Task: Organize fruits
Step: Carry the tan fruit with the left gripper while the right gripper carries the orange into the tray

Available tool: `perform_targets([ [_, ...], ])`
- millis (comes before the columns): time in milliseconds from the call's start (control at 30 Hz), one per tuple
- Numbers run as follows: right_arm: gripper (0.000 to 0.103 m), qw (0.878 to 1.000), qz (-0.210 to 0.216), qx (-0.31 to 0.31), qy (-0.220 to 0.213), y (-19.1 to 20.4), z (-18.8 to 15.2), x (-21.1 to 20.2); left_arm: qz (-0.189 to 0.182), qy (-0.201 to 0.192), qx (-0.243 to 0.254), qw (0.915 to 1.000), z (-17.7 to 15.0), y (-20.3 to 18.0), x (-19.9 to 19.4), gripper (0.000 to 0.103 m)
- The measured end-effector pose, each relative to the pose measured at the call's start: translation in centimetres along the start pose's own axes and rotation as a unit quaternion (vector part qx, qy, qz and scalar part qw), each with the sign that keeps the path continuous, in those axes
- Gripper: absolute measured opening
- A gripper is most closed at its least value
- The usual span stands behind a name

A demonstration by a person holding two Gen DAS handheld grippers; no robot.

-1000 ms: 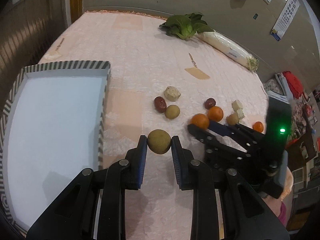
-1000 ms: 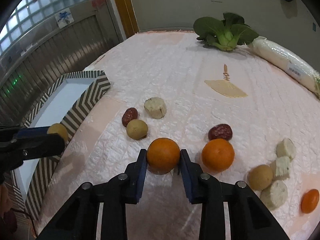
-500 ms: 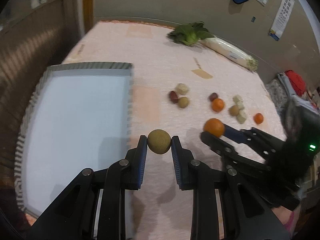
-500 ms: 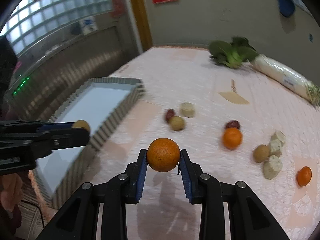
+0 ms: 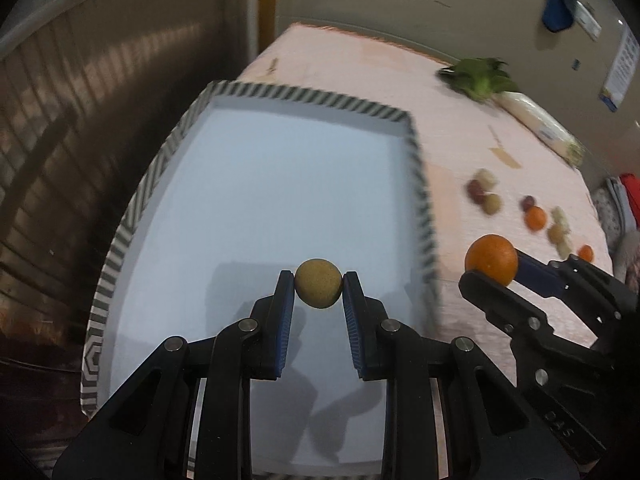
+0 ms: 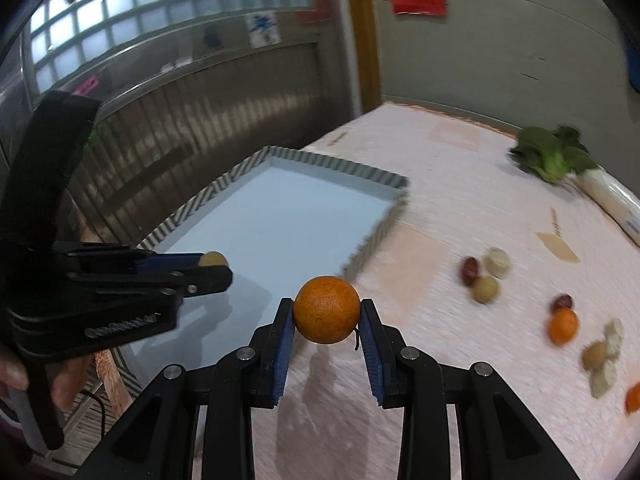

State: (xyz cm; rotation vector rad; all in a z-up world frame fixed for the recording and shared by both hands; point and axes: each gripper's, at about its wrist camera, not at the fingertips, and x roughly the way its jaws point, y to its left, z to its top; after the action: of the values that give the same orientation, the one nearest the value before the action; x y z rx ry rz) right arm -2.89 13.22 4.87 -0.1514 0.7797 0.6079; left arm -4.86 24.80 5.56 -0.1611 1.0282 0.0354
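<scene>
Blue ribbed pads line the jaws of the left gripper [image 5: 319, 290], and they pinch a small round tan-green fruit [image 5: 319, 283] by its two sides, holding it in the air above the pale blue floor of the tray [image 5: 421, 184]. The tray is a shallow rectangle with a black-and-white striped wall, lying at the left end of the counter [image 5: 360, 64], which is covered with a pink quilted cloth. The right gripper [image 6: 327, 310] has the same blue pads, and its jaws are clamped on an orange [image 6: 327, 309], carried above the cloth just beside the tray's near right corner, outside the striped wall. In the right wrist view the left gripper reaches in from the left over the tray, with the tan-green fruit showing at its tip and a hand [image 6: 60, 376] around its handle. Farther out on the cloth lie the loose fruits, blurred: a dark red date [image 6: 470, 269] touching a tan round fruit [image 6: 485, 289] and a pale chunk [image 6: 498, 263], then a second date [image 6: 562, 303] against a second orange [image 6: 563, 325], then a cluster of pale chunks [image 6: 609, 354] with another tan fruit [image 6: 594, 355], and a small orange fruit [image 6: 633, 397] at the frame's edge. At the far end of the counter rest a leafy green vegetable [image 6: 554, 157] and a long white wrapped radish [image 6: 612, 196].
</scene>
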Motion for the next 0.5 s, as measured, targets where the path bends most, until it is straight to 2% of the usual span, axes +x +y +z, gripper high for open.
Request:
perform_targets([
  [233,0.031,0.999,0.018,-0.029,0.024,2.7,1.2,3.4,0.016,0.020,-0.030,0.9992,-0.1,3.6,2.3,0.024],
  [500,0.031,0.997,0.031,-0.053,0.056,4.9,1.4,6.9,0.033,0.016,-0.036,0.9987,-0.4,5.4,2.8,0.024],
])
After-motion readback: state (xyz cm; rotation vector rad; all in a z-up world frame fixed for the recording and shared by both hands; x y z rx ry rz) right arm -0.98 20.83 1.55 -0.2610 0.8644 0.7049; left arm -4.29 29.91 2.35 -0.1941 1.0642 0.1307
